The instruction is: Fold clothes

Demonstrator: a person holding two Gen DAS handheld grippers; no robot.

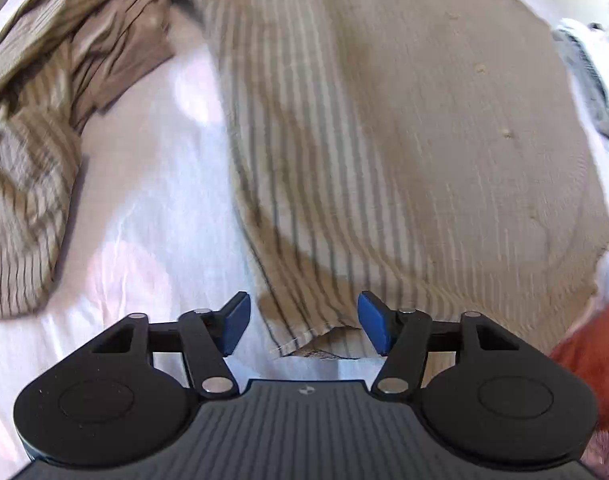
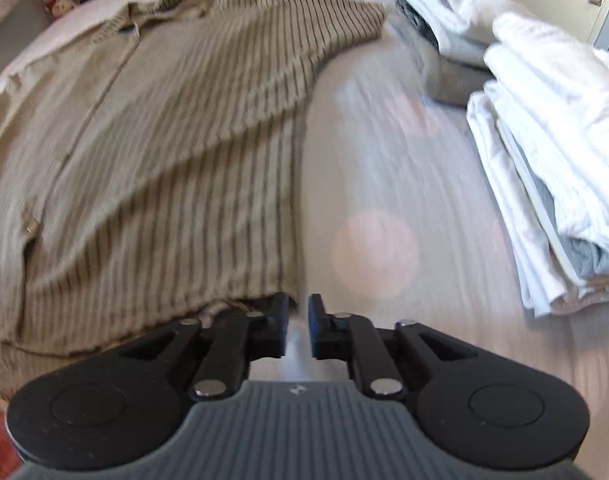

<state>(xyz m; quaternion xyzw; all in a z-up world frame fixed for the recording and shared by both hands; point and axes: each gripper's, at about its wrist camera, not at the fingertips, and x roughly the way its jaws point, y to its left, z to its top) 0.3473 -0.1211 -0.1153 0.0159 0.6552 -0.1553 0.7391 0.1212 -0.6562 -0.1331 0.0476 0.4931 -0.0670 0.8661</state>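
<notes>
We took the striped beige shirt point(image 1: 404, 140) as our landmark; it lay spread flat, buttoned front up, on the white bedsheet point(image 1: 156, 208). Furthest to its left, one sleeve point(image 1: 44, 128) sat bunched and crumpled on the sheet, not yet laid straight. Coming inward, the left gripper point(image 1: 304, 326) pointed steeply down at the shirt's bottom hem, near its left corner, with its blue fingers point(image 1: 236, 326) standing apart and a lifted flap of hem showing between them; we could not see the pads pressing on the cloth, so we judged it unheld. Across the hem, at the shirt's right bottom corner, the right gripper point(image 2: 298, 330) hovered with its fingers a narrow gap apart, only sheet showing between them and the hem edge just to the left of its left finger. Right of the shirt and well apart from it, a stack of folded white laundry point(image 2: 552, 152) rested on the bed. We judged the step in hand to be taking hold of the two bottom corners, with the folding proper not yet begun. The next move seemed to call for both grippers to close on the hem, the right one first shifting slightly toward the shirt, and the bunched sleeve would probably need tucking in before the body could be doubled over cleanly.
</notes>
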